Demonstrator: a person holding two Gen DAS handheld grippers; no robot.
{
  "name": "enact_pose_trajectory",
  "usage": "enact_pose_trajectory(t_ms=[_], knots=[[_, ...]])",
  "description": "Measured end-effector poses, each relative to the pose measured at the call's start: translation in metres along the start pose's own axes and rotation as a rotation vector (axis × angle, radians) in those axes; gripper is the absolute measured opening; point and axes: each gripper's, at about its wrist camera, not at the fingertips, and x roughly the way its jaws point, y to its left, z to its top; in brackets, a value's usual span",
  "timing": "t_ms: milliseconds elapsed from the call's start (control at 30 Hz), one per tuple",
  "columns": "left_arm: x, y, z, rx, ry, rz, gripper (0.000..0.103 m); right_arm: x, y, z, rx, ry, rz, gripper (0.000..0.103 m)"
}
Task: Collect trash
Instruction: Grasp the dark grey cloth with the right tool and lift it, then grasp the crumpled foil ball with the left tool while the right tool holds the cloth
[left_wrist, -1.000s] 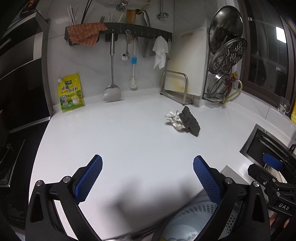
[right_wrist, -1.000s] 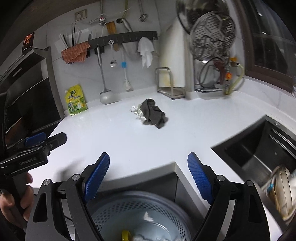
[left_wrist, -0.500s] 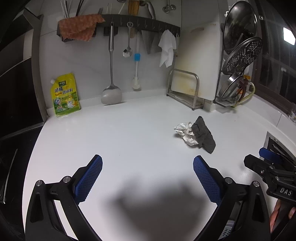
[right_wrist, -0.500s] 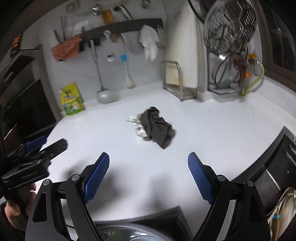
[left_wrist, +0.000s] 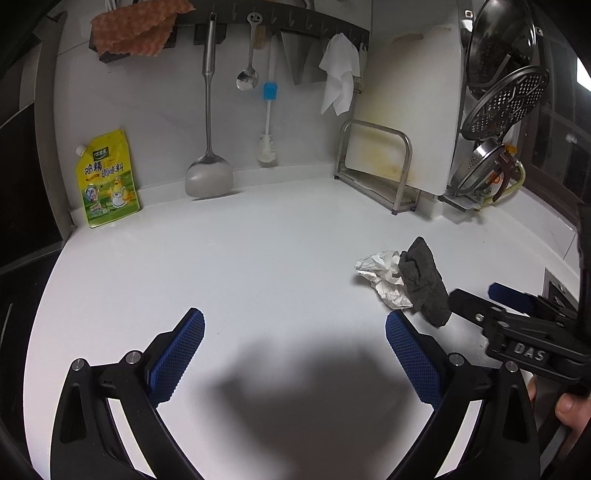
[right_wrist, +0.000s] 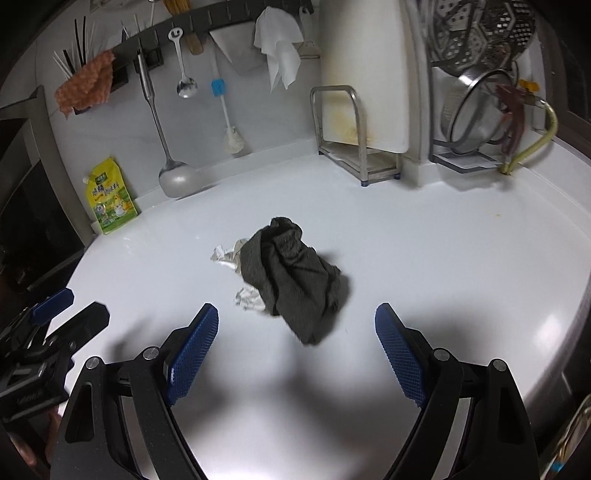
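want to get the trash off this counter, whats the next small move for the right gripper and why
Probably ease the right gripper forward and down over the dark cloth, then close. Its fingers are wide open and empty, and the cloth lies just ahead, centred between them on the white counter. The crumpled paper sits partly under the cloth's left side, so the cloth likely comes first.

The counter (left_wrist: 229, 266) was plain white. At centre right lay a dark grey rag (right_wrist: 291, 280) against crumpled white paper (left_wrist: 384, 277). Both the left gripper (left_wrist: 295, 354) and the right gripper (right_wrist: 295, 350) were black, with blue cross-hatched pads (left_wrist: 177, 363). At far left stood a yellow pouch (left_wrist: 107, 184) printed in green. Upper left hung an orange waffle-textured cloth (left_wrist: 136, 26), upper centre a white cloth (left_wrist: 340, 83) and a blue-banded white brush (left_wrist: 269, 110).
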Motion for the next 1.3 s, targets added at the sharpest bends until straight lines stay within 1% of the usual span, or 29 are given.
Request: enact_pose_trajectory(t_ms=[167,267,467,500,533,567,600,633,667,800,933,1100,1233,1300], knots=[[0.01,-0.004,0.0,0.014,0.029,-0.019,0.097,0.026,0.003,0.011,-0.022,0.038,-0.002,0.083],[0.014,-0.004,-0.001,0.022,0.031,-0.008,0.097,0.038,0.004,0.014,-0.042,0.054,-0.017,0.083],[0.02,-0.004,0.0,0.014,0.049,-0.015,0.097,0.046,0.003,0.014,-0.043,0.046,-0.015,0.081],[0.02,-0.005,-0.001,0.016,0.05,-0.015,0.097,0.045,0.003,0.014,-0.049,0.041,-0.011,0.073],[0.02,-0.007,-0.001,0.019,0.049,-0.015,0.097,0.044,0.004,0.014,-0.059,0.045,-0.003,0.062],[0.02,-0.008,0.0,0.022,0.047,-0.015,0.097,0.044,0.005,0.014,-0.069,0.048,0.004,0.058],[0.019,-0.01,0.0,0.026,0.046,-0.014,0.097,0.043,0.005,0.014,-0.075,0.047,0.009,0.05],[0.019,-0.012,0.0,0.03,0.044,-0.013,0.097,0.042,0.006,0.013,-0.082,0.042,0.018,0.039],[0.019,-0.014,0.0,0.033,0.044,-0.013,0.097,0.04,0.006,0.013,-0.087,0.041,0.022,0.035],[0.021,-0.023,0.002,0.035,0.056,-0.028,0.097,0.031,0.002,0.012,-0.078,0.026,0.055,0.029],[0.023,-0.035,0.006,0.043,0.049,-0.036,0.097,0.016,-0.009,0.013,-0.051,-0.014,0.076,0.024],[0.031,-0.051,0.009,0.047,0.055,-0.046,0.097,-0.003,-0.034,0.016,-0.004,-0.065,0.057,0.021],[0.045,-0.063,0.013,0.045,0.073,-0.045,0.097,-0.011,-0.055,0.018,0.042,-0.091,0.046,0.02],[0.056,-0.068,0.015,0.046,0.097,-0.036,0.097,-0.013,-0.063,0.018,0.063,-0.101,0.048,0.02]])
